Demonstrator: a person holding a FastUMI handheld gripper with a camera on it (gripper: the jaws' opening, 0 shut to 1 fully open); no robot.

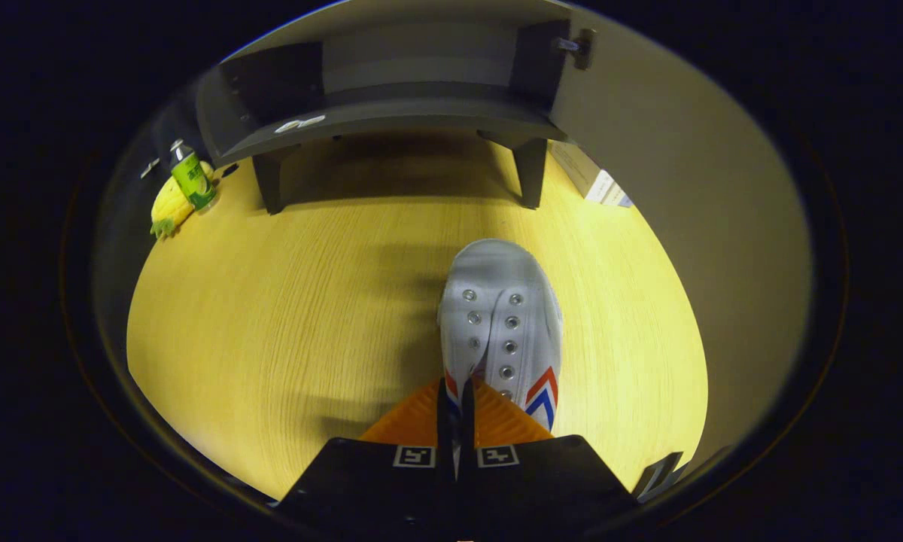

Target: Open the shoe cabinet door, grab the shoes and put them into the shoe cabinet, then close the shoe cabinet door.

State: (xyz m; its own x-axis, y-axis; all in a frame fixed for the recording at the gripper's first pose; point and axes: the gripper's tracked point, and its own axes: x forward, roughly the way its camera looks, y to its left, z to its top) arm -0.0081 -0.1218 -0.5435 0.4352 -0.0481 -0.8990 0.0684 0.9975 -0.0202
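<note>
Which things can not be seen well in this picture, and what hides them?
- White sneaker: its heel end is hidden behind the orange fingers of the gripper, which pinch its side wall.
- Shoe cabinet: the inside is dark; the contents cannot be told, and the white bits on its shelf are too small to identify.
- Green can: label too small.
- Yellow toy: partly behind the can.

A white canvas shoe (pixel 500 324) with metal eyelets and red-and-blue chevron stripes on its side points its toe toward the far shoe cabinet (pixel 391 113). The dark grey cabinet stands on short legs, its door (pixel 677 188) swung open at the right.
</note>
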